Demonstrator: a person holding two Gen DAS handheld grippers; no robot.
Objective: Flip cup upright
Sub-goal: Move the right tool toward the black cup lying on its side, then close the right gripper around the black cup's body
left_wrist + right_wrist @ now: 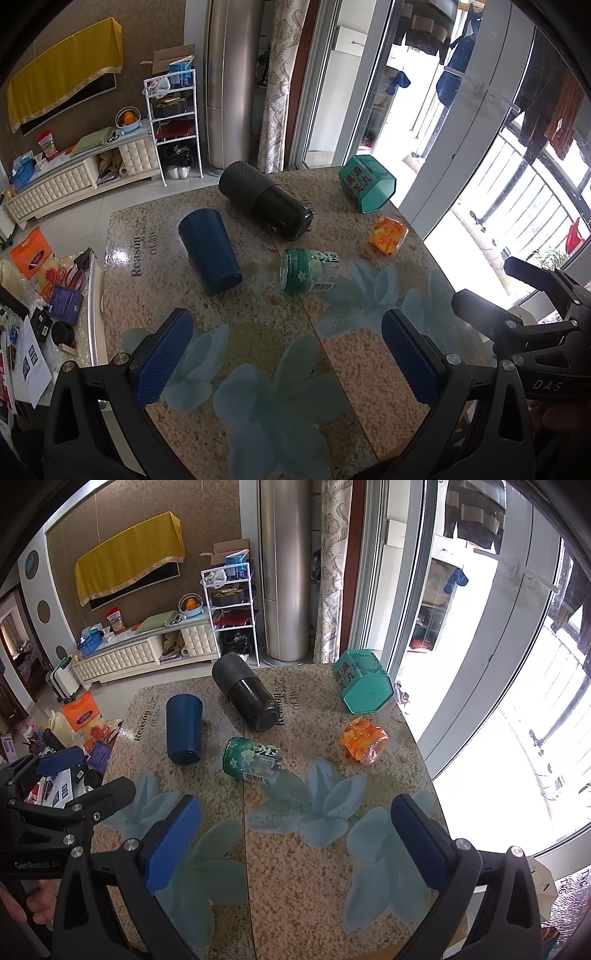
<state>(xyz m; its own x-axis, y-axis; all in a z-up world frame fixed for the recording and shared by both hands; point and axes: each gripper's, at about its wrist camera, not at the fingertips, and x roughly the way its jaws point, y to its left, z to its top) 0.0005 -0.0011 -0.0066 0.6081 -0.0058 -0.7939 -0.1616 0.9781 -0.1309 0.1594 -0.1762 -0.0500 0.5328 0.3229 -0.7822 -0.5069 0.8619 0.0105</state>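
Observation:
A dark blue cup point(209, 250) lies on its side on the speckled table point(332, 369), its closed base toward me and its mouth pointing away. It also shows in the right wrist view point(184, 728). My left gripper point(288, 354) is open and empty, held above the table's near part, short of the cup. My right gripper point(295, 843) is open and empty, to the right of the left one, also short of the cup. Each gripper shows at the edge of the other's view.
On the table lie a black flask point(266, 201) on its side, a green can point(309, 270) on its side, a teal box point(366, 187), and an orange packet point(388, 235). A cluttered lower table point(48, 306) stands left. Glass doors are right.

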